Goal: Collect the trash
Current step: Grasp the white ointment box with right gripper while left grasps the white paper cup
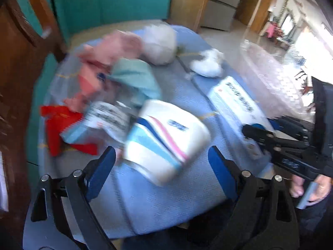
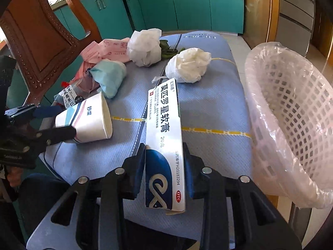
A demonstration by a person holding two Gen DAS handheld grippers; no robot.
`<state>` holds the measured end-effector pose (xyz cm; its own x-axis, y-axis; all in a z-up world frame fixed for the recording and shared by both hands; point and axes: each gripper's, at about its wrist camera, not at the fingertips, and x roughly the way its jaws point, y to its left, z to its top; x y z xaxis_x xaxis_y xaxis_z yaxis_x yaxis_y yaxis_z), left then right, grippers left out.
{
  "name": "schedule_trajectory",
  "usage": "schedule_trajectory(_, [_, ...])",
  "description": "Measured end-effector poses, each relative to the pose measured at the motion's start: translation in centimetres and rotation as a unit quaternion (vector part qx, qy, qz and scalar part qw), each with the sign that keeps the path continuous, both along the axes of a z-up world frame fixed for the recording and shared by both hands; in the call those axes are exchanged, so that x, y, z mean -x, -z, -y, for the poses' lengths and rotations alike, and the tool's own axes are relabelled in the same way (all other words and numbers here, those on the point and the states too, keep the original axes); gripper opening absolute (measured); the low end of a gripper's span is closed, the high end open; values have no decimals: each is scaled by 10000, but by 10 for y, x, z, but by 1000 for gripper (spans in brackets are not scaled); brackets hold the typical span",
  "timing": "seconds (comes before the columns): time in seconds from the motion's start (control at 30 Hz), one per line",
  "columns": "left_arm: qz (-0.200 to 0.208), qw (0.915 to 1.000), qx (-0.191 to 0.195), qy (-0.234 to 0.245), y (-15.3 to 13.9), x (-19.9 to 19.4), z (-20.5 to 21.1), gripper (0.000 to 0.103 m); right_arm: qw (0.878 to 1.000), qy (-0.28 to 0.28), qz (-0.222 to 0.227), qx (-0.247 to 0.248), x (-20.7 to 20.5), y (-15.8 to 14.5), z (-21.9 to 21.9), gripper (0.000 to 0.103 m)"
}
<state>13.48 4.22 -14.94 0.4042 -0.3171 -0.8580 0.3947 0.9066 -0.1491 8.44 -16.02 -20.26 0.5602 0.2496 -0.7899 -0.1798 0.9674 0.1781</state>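
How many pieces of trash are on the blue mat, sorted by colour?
White: 5 - two crumpled wads, ointment box, paper cup, printed packet
Pink: 1 - wrapper
Teal: 1 - wad
Red: 1 - scrap
Total: 8

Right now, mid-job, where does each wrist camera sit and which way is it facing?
Left wrist: on the left gripper, facing the white striped paper cup on the blue mat; the right gripper and a hand show.
Right wrist: on the right gripper, shut on the long white-and-blue ointment box, white lined mesh basket right; left gripper shows.
Shared: cup, box, mat.
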Motion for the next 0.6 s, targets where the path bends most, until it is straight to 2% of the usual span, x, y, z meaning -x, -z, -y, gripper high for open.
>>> schedule_trajectory(0.07, [-80,9994,226,258,-1,8,7,90,10000,23,33,72,0,0,-1,35])
schedule_trajectory(0.17, [105,9984,199,527,-8,19,15,90,9998,47,93,173,1,0,1,37])
schedule_trajectory(0.3, [469,9958,-769,184,-5,11,26,90,9992,28,146,368,-2,2,0,43])
schedule_trajectory(0.43, [173,9949,-962,262,10,-5,34,90,9981,-28,76,611,-12,10,-5,46])
schedule_trajectory(0.6, [65,9926,-1170,318,18,-17,45,87,9960,-148,130,873,-17,12,-13,50])
